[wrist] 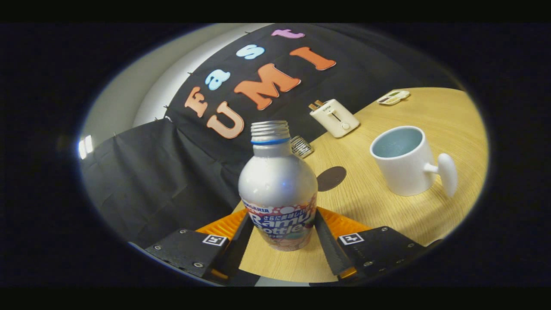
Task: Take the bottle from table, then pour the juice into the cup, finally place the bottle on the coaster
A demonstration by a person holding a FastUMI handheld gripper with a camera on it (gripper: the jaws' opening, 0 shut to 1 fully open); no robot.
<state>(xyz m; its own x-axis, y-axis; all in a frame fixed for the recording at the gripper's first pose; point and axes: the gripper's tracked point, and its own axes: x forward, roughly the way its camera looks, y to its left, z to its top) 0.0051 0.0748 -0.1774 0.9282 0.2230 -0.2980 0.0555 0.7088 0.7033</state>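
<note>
Bottle (278,189) stands between the fingers of the gripper (282,232), which clamp its labelled lower body. Smooth thin metal looks slippery and dentable; uncapped, it likely sloshes. Cup (404,161) and coaster (331,178) lie beyond.

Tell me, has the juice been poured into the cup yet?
Not yet. The tongs are shut on the bottle, which appears held just above the table, so the taking looks done or nearly so. The bottle has no cap and stands upright. Left: pouring into the white cup, which looks empty, then setting the bottle on the dark coaster.
</note>
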